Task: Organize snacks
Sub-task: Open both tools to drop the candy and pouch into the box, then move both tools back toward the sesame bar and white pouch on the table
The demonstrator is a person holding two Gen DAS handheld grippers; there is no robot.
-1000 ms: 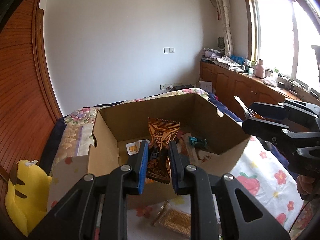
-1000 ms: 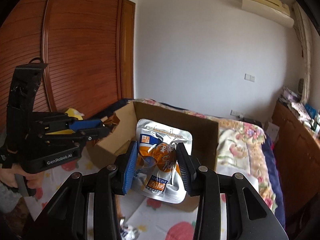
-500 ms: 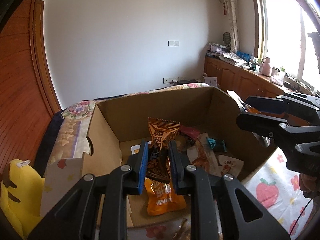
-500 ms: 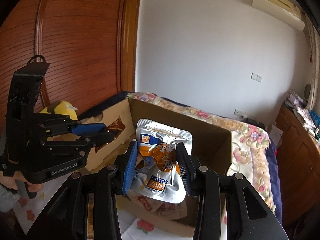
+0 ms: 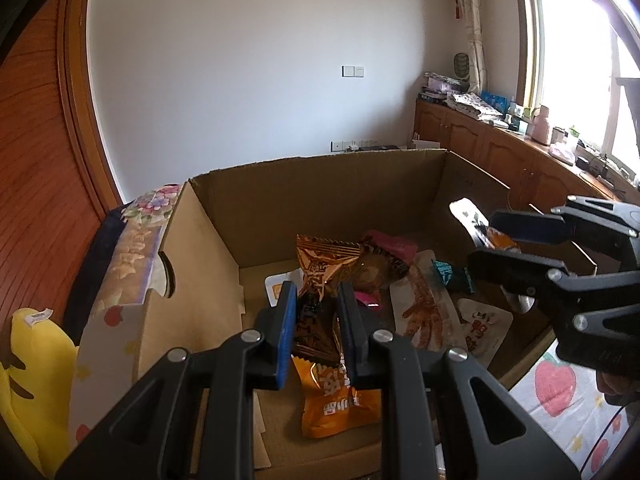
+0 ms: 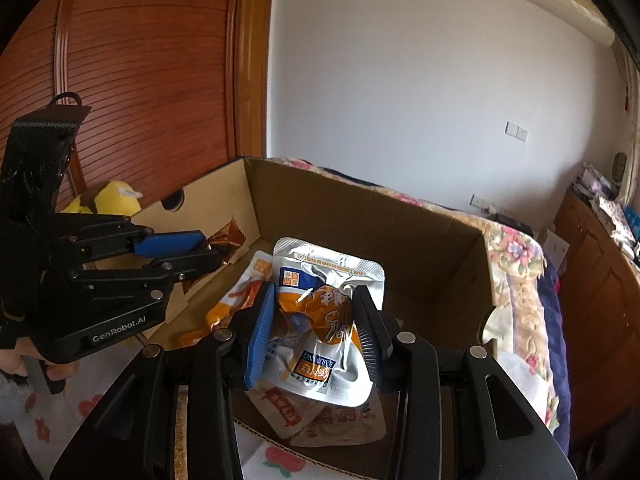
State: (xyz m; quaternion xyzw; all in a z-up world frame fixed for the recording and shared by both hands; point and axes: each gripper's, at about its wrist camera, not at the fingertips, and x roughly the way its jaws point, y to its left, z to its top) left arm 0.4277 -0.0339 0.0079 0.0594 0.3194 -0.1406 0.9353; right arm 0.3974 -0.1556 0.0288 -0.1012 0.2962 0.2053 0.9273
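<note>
**Two packets held over the snack box, release pending**

Left gripper [image 5: 317, 322]: jaws nearly closed, blue pads pinching a brown-and-gold candy-style wrapper [image 5: 323, 268] by its lower half; the crimped top stands free above the pads. It hangs inside the cardboard box [image 5: 208, 280], above an orange packet [image 5: 340, 404] lying on the floor of the box.

Right gripper [image 6: 316, 336]: jaws part-way closed on a silver-and-orange foil pouch [image 6: 320, 312], which bulges and creases between the pads. It hangs over the near wall of the same box, above red-printed white pouches [image 6: 320, 420].

Surroundings: more packets lie loose across the box floor, among them a chicken-foot pouch [image 5: 424, 312] and a small teal wrapper [image 5: 448, 274]. The box sits on a strawberry-print cloth [image 5: 560, 392]; a yellow plush toy [image 5: 28, 380] lies outside its left wall.

Risks, as judged:
- The foil pouch sits close to the near wall; released there, it could catch the rim and slide out onto the cloth.
- The two grippers are near each other over the box; a careless swing could knock them together.
- The pinch on the foil pouch is tight enough to crumple it, which may crush the contents.
</note>
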